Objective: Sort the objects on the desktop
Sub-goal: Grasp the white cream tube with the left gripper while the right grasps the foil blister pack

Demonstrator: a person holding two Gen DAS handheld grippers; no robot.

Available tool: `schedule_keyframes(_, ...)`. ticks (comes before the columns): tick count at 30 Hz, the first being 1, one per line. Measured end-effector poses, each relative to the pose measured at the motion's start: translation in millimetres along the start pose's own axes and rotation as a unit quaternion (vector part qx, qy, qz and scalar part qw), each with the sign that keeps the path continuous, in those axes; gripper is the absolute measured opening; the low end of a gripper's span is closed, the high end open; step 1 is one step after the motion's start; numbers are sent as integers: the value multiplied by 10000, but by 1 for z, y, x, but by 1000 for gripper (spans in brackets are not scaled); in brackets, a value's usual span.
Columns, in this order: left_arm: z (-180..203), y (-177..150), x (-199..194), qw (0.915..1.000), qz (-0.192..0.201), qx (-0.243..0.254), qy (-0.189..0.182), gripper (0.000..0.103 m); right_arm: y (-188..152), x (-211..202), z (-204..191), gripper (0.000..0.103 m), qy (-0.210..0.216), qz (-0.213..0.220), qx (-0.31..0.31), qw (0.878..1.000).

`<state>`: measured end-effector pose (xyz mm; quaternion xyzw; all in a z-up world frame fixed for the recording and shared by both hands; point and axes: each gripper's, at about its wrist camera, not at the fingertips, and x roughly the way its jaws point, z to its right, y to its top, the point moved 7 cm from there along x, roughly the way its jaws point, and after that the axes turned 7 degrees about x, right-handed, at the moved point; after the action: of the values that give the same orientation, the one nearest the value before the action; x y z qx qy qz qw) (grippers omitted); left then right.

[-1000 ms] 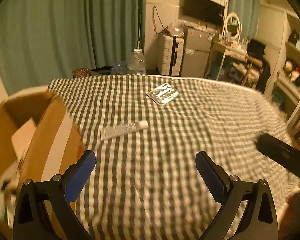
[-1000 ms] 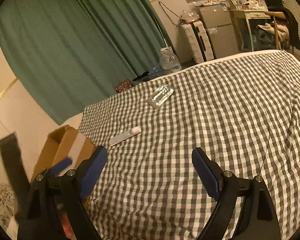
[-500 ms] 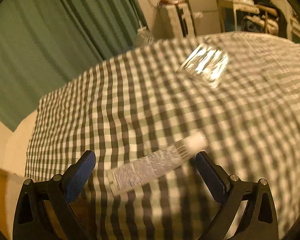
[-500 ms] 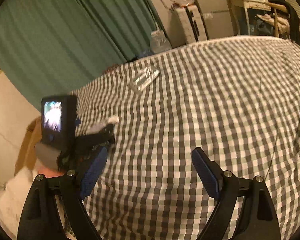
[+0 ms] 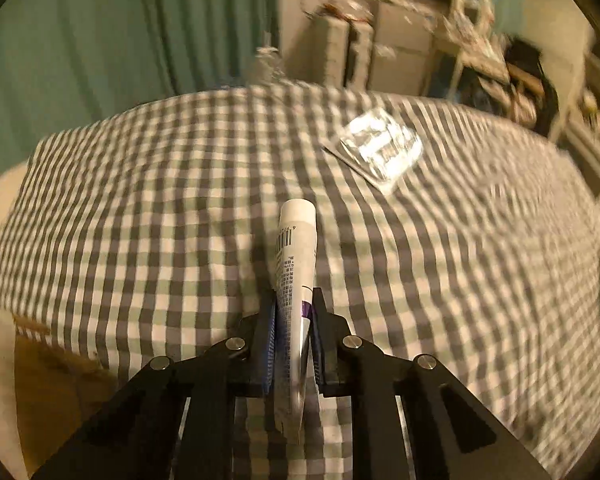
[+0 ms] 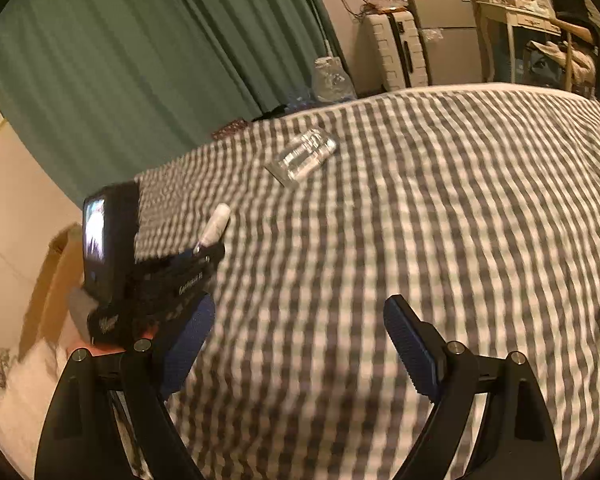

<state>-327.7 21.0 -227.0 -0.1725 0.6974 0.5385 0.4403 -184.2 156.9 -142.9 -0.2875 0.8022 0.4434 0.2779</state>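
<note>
The white tube (image 5: 296, 256) sticks straight out from the left gripper (image 5: 293, 308), its crimped end pinched between the blue pads, cap end forward over the checked cloth (image 5: 140, 216) (a shiny blister pack (image 5: 382, 148) lies beyond). The right gripper (image 6: 298, 340) is spread wide, holding nothing

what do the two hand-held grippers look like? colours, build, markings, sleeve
Both match: the left hand-held gripper and right hand-held gripper have black angular linkage arms with cut-outs, silver pivot screws and blue ribbed finger pads. Seen from the right wrist, the left unit carries a small lit screen, white lettering too blurred to read, and a white sleeve behind it. No cables visible.
</note>
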Motion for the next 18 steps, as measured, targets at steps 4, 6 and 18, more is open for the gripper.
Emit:
schedule_keyframes(4,-29,3,6,9981,93,-611,-38,15,34,36,-4,87,-282,97,-77,9995)
schedule_keyframes(6,-44,3,11,9968,116,-796,-39,15,47,63,-7,87,-357,-4,41,9994)
schedule_keyframes(18,-94,26,29,9840,518,-1700,136,15,99,186,-9,103,-1047,-220,1711,9794)
